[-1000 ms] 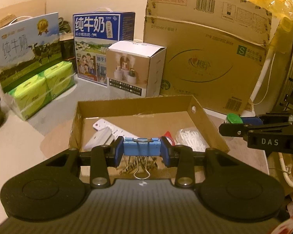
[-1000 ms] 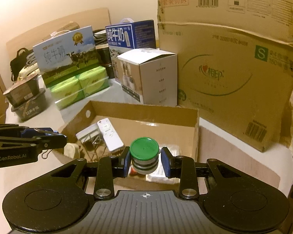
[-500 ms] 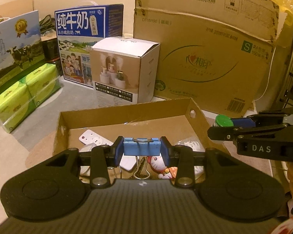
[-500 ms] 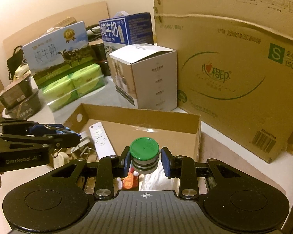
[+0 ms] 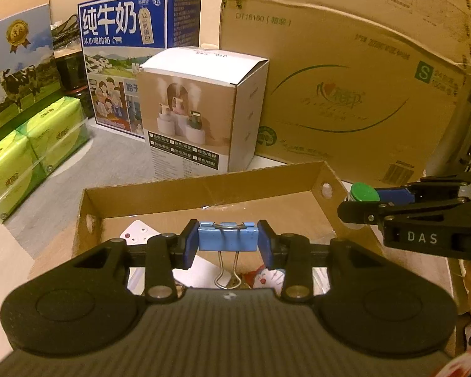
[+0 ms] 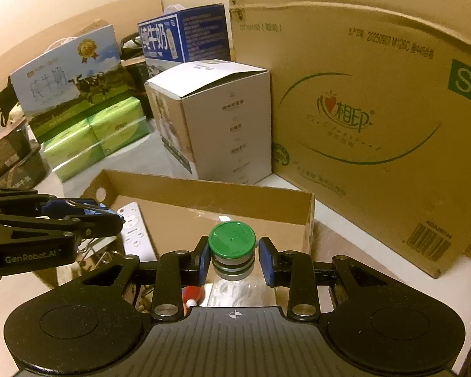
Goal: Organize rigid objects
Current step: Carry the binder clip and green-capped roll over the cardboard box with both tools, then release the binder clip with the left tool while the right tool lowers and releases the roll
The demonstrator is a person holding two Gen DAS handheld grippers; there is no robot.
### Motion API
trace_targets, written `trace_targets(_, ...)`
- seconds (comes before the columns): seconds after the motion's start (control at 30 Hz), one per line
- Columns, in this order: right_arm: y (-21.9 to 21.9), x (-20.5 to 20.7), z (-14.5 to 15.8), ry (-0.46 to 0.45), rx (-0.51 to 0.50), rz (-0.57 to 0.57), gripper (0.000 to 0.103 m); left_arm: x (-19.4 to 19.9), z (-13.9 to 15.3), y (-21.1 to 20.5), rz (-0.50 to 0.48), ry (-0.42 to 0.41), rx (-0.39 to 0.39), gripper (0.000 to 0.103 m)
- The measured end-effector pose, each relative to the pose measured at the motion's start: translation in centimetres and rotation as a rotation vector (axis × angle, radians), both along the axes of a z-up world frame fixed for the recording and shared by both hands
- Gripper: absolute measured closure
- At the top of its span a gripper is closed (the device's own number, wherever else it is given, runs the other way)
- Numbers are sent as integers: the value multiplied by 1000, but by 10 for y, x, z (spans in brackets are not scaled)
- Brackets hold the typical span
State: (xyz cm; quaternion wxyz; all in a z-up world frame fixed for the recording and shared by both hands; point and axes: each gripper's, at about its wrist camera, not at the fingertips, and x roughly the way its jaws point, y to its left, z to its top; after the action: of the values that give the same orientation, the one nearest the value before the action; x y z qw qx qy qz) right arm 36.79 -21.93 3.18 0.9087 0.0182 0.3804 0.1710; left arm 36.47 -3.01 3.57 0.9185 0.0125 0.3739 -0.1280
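We find the left gripper (image 5: 227, 240) clamped on the blue metal binder clip (image 5: 226, 236), held above the shallow open brown cardboard tray (image 5: 204, 188), where a white remote control (image 6: 134, 231) lies inside. To the right, the right gripper (image 6: 232, 259) appears to grip the small green-capped jar (image 6: 232, 240) above the tray's right half.

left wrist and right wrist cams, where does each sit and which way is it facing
Left wrist: on the left gripper, facing the cardboard tray; its fingers clamp a blue binder clip, right gripper at right.
Right wrist: on the right gripper, same direction; holds a green-capped bottle.
Shared: tray, white remote, white box, both grippers.
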Motion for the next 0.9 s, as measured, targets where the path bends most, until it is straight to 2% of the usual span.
trace_targets(0.57, -6, 15, -14, 20, -3, -14, 70, 23, -13, -10, 0, 6, 19, 67)
trace_targets(0.63, -6, 15, -14, 20, -3, -14, 70, 23, -12, -11, 8, -2, 25, 60)
trace_targets(0.67, -7, 15, -14, 20, -2, -15, 70, 22, -11, -10, 21, -17, 26, 43)
trace_targets(0.7, -6, 15, -14, 19, -1, -15, 70, 21, -10, -9, 32, -32, 26, 37)
trace_targets(0.9, -6, 14, -12, 17, 2, -13, 70, 17, -6, -2, 34, -37, 36, 37)
